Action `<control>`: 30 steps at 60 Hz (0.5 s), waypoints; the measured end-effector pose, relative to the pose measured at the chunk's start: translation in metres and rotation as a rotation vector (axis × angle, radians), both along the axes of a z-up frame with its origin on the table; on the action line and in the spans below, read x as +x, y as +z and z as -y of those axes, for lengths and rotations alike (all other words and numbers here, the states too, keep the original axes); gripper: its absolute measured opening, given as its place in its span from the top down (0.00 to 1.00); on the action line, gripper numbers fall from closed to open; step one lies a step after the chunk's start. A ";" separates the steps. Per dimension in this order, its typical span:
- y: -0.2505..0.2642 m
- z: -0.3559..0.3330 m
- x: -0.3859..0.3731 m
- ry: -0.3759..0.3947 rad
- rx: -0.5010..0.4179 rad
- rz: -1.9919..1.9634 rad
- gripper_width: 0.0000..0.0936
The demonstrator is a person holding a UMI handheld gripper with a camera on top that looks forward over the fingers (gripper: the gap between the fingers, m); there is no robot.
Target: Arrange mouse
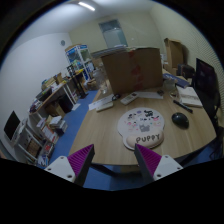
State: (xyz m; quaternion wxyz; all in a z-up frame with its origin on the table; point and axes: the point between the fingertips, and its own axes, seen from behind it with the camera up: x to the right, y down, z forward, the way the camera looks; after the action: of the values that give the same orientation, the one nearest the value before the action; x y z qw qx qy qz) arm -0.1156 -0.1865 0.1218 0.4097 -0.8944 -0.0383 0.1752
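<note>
A dark mouse (180,119) lies on the wooden table (105,125), to the right of a round white mouse pad (141,125) with a picture and lettering on it. My gripper (114,158) hangs over the table's near edge, well short of the mouse and to its left. Its two fingers (81,156) with purple pads stand wide apart with nothing between them; the round pad lies just beyond the right finger.
A large cardboard box (131,70) stands at the back of the table, with papers (103,102) in front of it. A dark monitor (207,84) and keyboard (188,98) are at the right. Shelves with clutter (45,115) line the left wall.
</note>
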 end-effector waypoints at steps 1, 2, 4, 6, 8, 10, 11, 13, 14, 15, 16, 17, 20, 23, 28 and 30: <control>0.000 0.000 0.000 0.000 0.000 -0.003 0.12; 0.000 0.000 0.001 -0.001 -0.002 -0.004 0.11; -0.001 -0.002 0.004 -0.003 -0.002 -0.003 0.12; -0.002 -0.005 0.009 -0.008 0.000 0.002 0.12; -0.003 -0.009 0.016 -0.012 0.001 0.006 0.12; -0.005 -0.015 0.021 -0.016 0.000 0.011 0.12; -0.006 -0.017 0.024 -0.017 0.000 0.012 0.12; -0.007 -0.022 0.034 -0.019 0.004 0.017 0.12; -0.007 -0.023 0.042 -0.021 0.008 0.022 0.11; -0.008 -0.026 0.048 -0.024 0.012 0.028 0.11; -0.009 -0.029 0.056 -0.026 0.017 0.036 0.11; -0.011 -0.031 0.063 -0.030 0.022 0.045 0.11; -0.017 -0.039 0.088 -0.043 0.033 0.077 0.12; -0.026 -0.045 0.113 -0.059 0.037 0.103 0.12; -0.046 -0.057 0.158 -0.071 0.027 0.127 0.12; -0.058 -0.065 0.180 -0.074 0.021 0.141 0.11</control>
State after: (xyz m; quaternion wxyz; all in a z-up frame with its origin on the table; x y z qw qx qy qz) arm 0.0646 -0.1213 0.0643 0.4214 -0.9011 -0.0358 0.0960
